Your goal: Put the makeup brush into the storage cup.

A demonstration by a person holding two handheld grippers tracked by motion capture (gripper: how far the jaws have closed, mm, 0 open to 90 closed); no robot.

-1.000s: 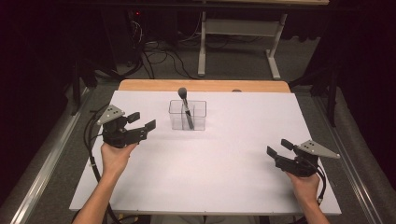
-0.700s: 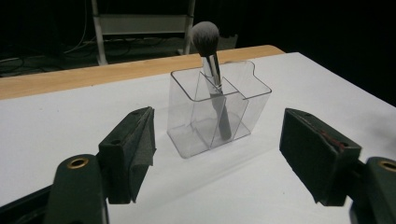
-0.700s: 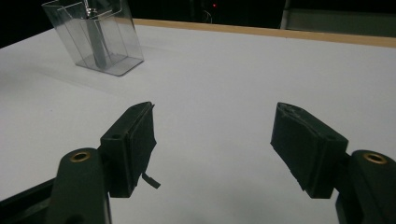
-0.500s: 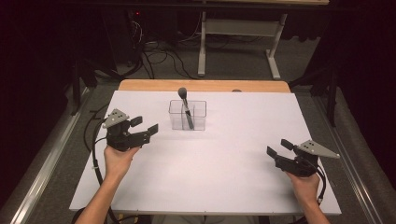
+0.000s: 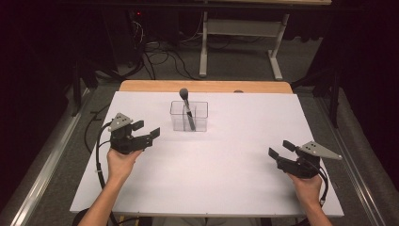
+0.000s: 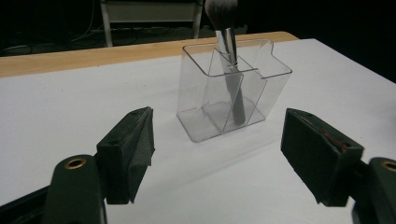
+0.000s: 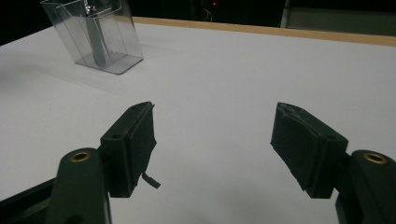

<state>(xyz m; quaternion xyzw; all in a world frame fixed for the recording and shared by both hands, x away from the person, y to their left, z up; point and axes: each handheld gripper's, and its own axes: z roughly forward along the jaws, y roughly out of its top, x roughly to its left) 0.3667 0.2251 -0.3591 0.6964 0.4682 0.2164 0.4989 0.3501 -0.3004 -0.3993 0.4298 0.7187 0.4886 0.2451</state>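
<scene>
Standing on the white desk is one clear plastic holder, split by thin walls into compartments, and one makeup brush stands in it, handle down and bristle head up above the rim, leaning slightly. Two claws are out, one in each hand. The left claw hovers near the holder, which sits ahead of its jaws and a little to the right of them in the high view; in the left gripper view the holder shows between the two spread black jaws, farther off and apart from both. Nothing is pinched. The right claw is well apart from the holder, near the desk's right edge, its jaws also spread wide with only bare desk between them. From the right gripper view the holder lies far ahead and to the left of the jaws.
</scene>
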